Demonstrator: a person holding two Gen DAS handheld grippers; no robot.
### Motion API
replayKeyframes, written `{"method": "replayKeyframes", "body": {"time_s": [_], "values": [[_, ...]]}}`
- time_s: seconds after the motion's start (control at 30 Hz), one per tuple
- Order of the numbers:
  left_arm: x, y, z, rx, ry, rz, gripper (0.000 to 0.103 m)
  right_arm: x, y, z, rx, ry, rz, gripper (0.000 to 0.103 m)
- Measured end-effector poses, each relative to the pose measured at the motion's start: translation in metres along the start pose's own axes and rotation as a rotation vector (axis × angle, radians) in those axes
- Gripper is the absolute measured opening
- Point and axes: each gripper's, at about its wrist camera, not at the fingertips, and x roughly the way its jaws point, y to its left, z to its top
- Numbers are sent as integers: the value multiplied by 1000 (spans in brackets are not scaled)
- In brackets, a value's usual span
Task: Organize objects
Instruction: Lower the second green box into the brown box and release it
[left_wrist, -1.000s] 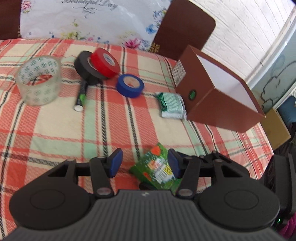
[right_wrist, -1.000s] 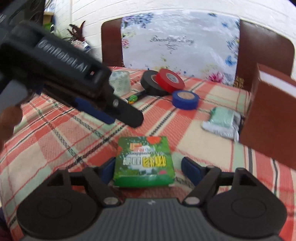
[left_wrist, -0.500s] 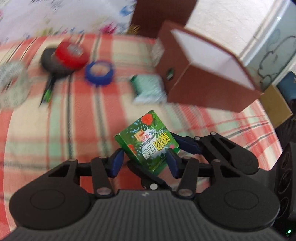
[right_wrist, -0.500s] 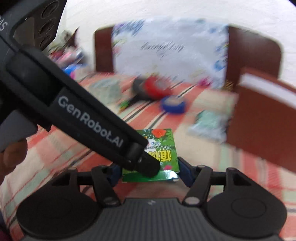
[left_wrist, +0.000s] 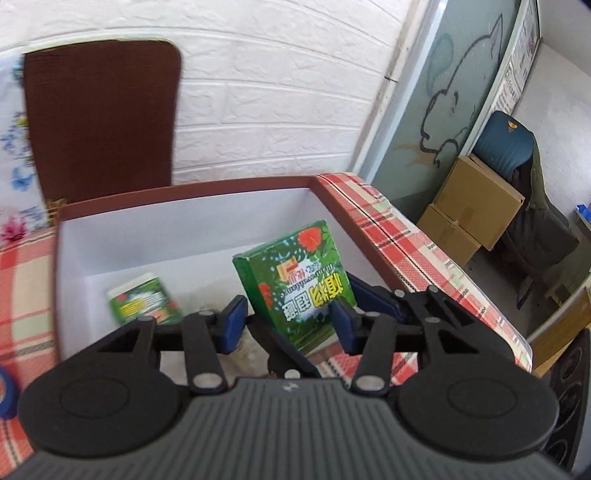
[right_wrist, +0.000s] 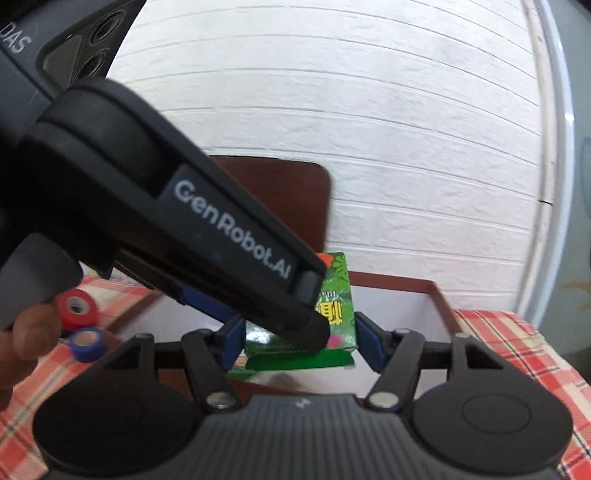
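Note:
A green printed box is held up over the open brown box with a white inside. My right gripper is shut on the green box, its blue pads on both sides. My left gripper is right in front of it, jaws apart; the green box shows between its pads but I cannot tell whether they touch it. The left gripper's body crosses the right wrist view. A second green packet lies inside the brown box.
The brown box stands on a red-checked tablecloth near the table's right edge. A red tape roll and a blue tape roll lie at the left. A brown chair back stands behind, against a white brick wall.
The green box has been lifted off the table and carried right, over the open brown box. Both grippers moved with it. The tape rolls have slid out to the left edge.

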Motion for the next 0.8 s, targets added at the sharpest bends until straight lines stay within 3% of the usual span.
{"method": "replayKeyframes", "body": {"time_s": [0.27,0.37,0.4,0.5,0.8], "values": [[40,-22,8,62,40,48,52,33,-39,-15,41,37,-52,63],[45,-23,8,69,32,116,52,43,-45,-19,80,36,-54,68],[45,-23,6,76,28,147,52,43,-43,-20,75,21,-76,73],[44,-22,5,84,25,197,52,42,-42,-22,83,8,-69,74],[14,-26,3,72,-9,231,54,30,-35,-14,106,-19,-52,77]]}}
